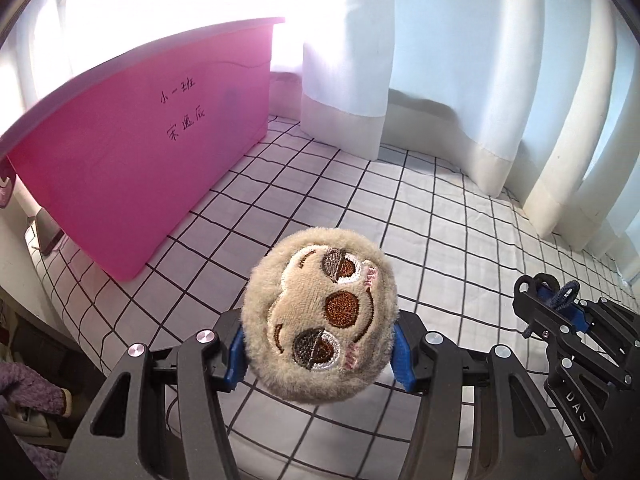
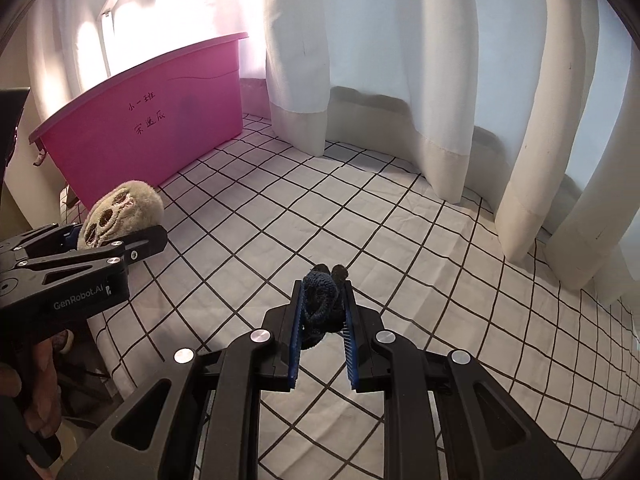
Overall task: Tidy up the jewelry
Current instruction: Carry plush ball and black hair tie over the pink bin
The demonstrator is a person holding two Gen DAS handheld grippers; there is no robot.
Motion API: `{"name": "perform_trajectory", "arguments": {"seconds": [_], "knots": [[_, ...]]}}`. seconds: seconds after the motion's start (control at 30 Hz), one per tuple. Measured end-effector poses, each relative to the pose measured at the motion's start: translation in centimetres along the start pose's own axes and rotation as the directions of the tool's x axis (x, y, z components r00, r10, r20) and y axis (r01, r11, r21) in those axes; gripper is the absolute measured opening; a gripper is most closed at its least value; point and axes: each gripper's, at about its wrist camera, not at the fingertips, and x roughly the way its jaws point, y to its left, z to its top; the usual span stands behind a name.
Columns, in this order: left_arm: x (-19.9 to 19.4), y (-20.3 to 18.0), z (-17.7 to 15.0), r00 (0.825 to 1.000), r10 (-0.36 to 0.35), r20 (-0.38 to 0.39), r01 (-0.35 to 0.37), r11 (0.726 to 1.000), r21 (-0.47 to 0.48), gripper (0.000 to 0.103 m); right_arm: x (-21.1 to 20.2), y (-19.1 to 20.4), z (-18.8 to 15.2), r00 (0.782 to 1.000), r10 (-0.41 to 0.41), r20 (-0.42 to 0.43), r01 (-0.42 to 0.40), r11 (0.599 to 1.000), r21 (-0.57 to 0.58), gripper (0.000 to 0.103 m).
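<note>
Pink plastic storage bin (image 2: pixel 152 128) stands on grid-patterned bed sheet (image 2: pixel 360 208) at bed's far left corner. White curtains (image 2: pixel 400 80) hang behind bed, along far edge. Round beige plush toy with embroidered face (image 1: pixel 320 320) left of dark blue knitted hair tie (image 2: pixel 322 300), both above near edge.

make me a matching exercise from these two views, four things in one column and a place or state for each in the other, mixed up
Things:
1. plush toy
2. dark hair tie
3. pink bin
4. white curtain

Places or states:
A. hanging down onto the checked sheet
B. standing on the sheet, handwriting on its side
C. gripped by the left gripper
D. pinched in the right gripper

Pairs: 1-C, 2-D, 3-B, 4-A
</note>
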Motion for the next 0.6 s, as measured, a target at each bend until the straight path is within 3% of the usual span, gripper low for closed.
{"name": "perform_trajectory", "arguments": {"seconds": [0.3, 0.6], "knots": [[-9.2, -1.8, 2.2, 0.99, -0.001, 0.139, 0.004, 1.0, -0.016, 0.054, -7.4, -0.9, 3.1, 0.991, 0.051, 0.122, -0.045, 0.998, -0.051, 0.017], [-16.9, 0.9, 5.6, 0.955, 0.057, 0.292, -0.035, 0.996, -0.082, 0.054, -11.4, 1.6, 9.1, 0.953, 0.169, 0.251, -0.139, 0.981, -0.132, 0.017]]}}
